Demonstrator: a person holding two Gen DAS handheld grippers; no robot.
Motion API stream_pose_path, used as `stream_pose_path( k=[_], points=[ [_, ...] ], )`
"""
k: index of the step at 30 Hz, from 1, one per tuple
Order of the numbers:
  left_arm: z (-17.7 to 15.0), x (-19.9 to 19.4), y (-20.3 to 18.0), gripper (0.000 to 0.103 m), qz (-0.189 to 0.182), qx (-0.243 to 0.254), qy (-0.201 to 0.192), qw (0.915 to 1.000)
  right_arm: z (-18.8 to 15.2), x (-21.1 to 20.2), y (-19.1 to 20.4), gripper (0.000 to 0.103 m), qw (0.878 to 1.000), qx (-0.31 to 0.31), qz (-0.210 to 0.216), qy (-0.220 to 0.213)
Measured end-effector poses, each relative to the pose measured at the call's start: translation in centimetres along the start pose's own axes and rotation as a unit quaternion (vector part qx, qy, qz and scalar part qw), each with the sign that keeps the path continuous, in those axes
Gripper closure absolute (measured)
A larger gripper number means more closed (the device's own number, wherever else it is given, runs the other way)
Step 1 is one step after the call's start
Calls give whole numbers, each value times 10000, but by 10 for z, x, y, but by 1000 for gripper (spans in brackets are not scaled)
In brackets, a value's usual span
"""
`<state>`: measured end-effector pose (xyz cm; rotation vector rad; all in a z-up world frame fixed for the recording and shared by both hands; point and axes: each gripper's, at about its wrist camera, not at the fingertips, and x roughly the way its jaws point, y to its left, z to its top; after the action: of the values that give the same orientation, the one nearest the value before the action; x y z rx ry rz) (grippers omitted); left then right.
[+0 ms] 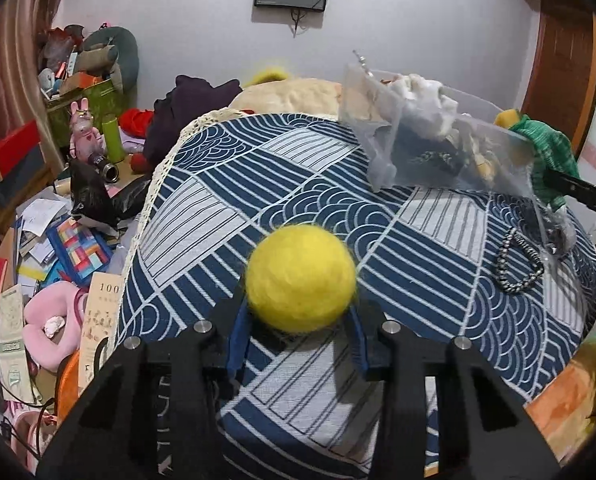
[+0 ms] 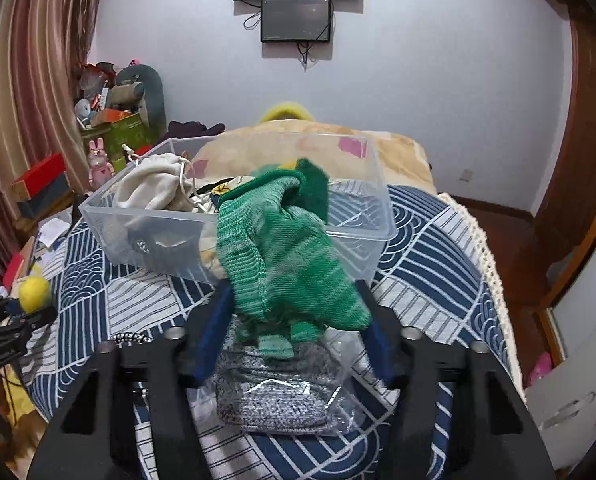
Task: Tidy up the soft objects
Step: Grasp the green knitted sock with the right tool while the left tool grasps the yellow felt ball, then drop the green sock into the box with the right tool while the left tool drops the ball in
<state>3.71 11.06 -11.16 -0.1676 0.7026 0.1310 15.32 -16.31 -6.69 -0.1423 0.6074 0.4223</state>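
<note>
The yellow felt ball (image 1: 301, 278) is gripped between the jaws of the left gripper (image 1: 298, 320), above the blue patterned cloth (image 1: 226, 184) on the table. The right gripper (image 2: 294, 320) has jaws closed on a green knitted item (image 2: 286, 256), just in front of the clear plastic bin (image 2: 154, 224) w/ a white pouch (image 2: 154, 188) inside. A beaded bracelet (image 1: 519, 260) lies on the cloth nr the bin.
</note>
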Motion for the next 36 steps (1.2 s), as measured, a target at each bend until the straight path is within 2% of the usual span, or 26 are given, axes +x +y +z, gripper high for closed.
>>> stream_pose_path(
  k=[4,7,17,23,28,36],
  points=[
    [5,-8,-5,62,49,35,-164,9998,0,-4,-2,79,9999,9,125,-34],
    [13,-14,-10,62,-16,105,-274,9996,0,-8,-3,84,9998,21,165,-96],
    [53,-31,-35,62,-350,260,-699,9966,15,-32,-3,85,9985,82,212,-496],
    [85,-34,-58,62,-571,407,-975,9928,35,-29,-2,85,9974,133,201,-685],
    [106,-26,-77,62,-838,491,-1028,9899,52,-16,-1,85,9969,139,143,-763],
    [129,6,-109,62,-1129,625,-769,9887,66,6,4,85,9971,-166,-87,-738]
  ],
)
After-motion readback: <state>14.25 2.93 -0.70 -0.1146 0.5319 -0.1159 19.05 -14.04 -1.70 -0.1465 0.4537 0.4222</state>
